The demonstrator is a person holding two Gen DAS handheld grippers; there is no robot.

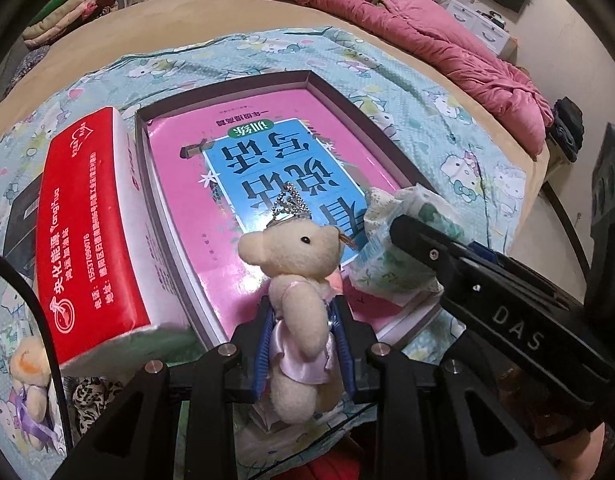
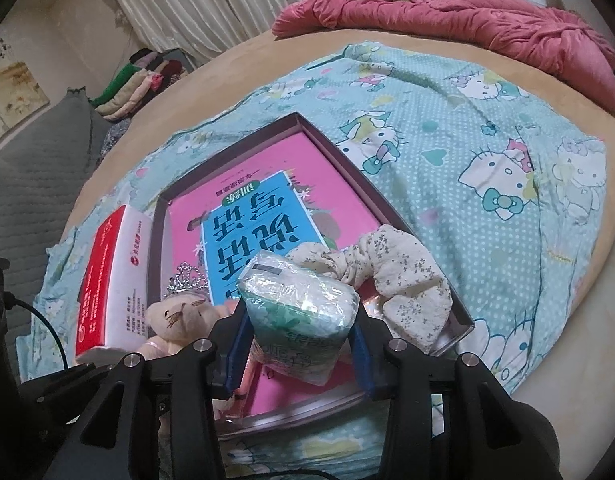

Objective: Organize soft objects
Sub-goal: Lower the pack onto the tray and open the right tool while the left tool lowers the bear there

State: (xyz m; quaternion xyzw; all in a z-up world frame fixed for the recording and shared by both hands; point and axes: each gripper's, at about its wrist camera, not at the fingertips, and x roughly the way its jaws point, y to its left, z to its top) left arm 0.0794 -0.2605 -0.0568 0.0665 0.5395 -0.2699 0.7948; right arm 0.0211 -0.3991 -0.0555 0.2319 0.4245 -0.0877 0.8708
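A cream teddy bear [image 1: 295, 280] in a pink satin dress, with a small silver crown, hangs upright in my left gripper [image 1: 303, 320], whose blue pads are shut on its body. It hovers over the near edge of a shallow dark box [image 1: 319, 84] that holds a pink and blue book [image 1: 267, 160]. My right gripper [image 2: 299, 316] is shut on a plastic-wrapped tissue pack [image 2: 299, 304], tilted over the box's near right corner. A cream floral scrunchie [image 2: 407, 276] lies in that corner, draped on the rim. The bear [image 2: 175, 316] shows left of the pack.
A red and white tissue box [image 1: 91, 232] stands against the dark box's left side on the cartoon-cat sheet [image 2: 467, 128]. A pink quilt [image 2: 467, 16] is bunched at the bed's far end. Folded clothes [image 2: 139, 84] are stacked far left. A second small bear [image 1: 27, 380] lies near left.
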